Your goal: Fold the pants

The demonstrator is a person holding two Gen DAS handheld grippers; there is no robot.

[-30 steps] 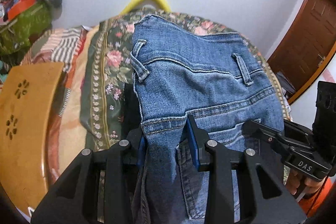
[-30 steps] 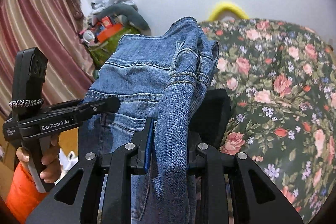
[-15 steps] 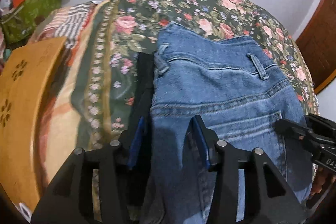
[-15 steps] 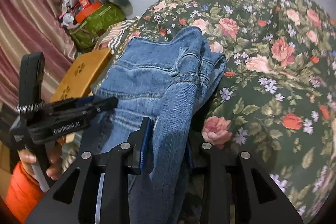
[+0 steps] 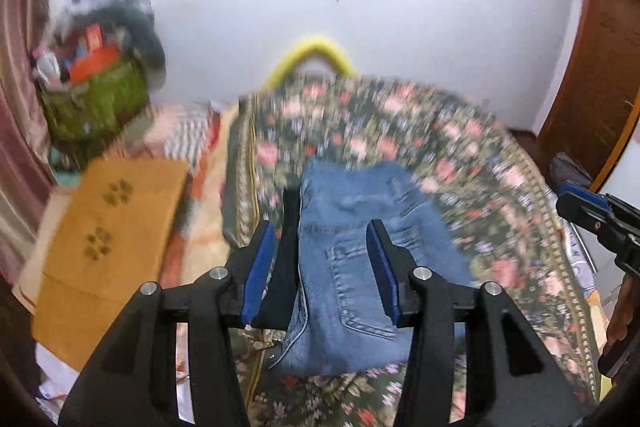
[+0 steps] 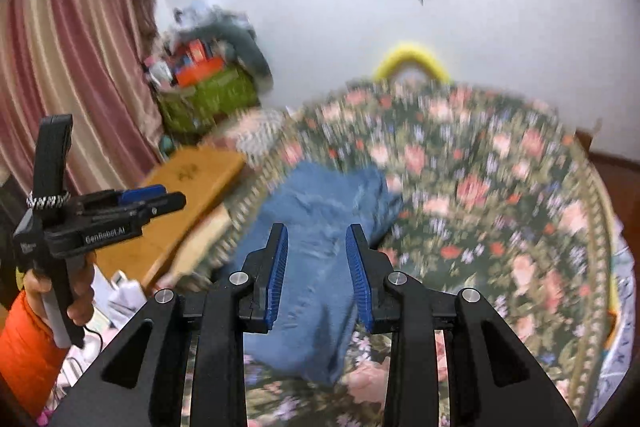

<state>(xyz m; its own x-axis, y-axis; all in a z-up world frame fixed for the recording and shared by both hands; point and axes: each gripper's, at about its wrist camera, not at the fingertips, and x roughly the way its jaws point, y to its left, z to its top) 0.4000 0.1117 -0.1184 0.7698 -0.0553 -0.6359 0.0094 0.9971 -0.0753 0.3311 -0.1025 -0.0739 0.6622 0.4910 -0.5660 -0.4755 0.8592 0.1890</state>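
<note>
The blue jeans [image 5: 352,267] lie folded in a compact stack on the floral bedspread [image 5: 500,211], beside a folded black garment [image 5: 286,267]. They also show in the right wrist view [image 6: 316,259]. My left gripper [image 5: 322,263] is open and empty, raised above the jeans. My right gripper [image 6: 316,267] is open and empty, also above them. The left gripper shows at the left of the right wrist view [image 6: 160,201]. Both views are motion-blurred.
A wooden board [image 5: 108,227] lies left of the bed. A green bag of clutter [image 5: 96,95] stands by the wall near a pink curtain [image 6: 72,67]. A yellow hoop [image 5: 316,51] sits behind the bed. A wooden door [image 5: 600,67] is at right.
Both grippers let go of the jeans, opened, and pulled up and back. The jeans now rest folded on the bedspread.
</note>
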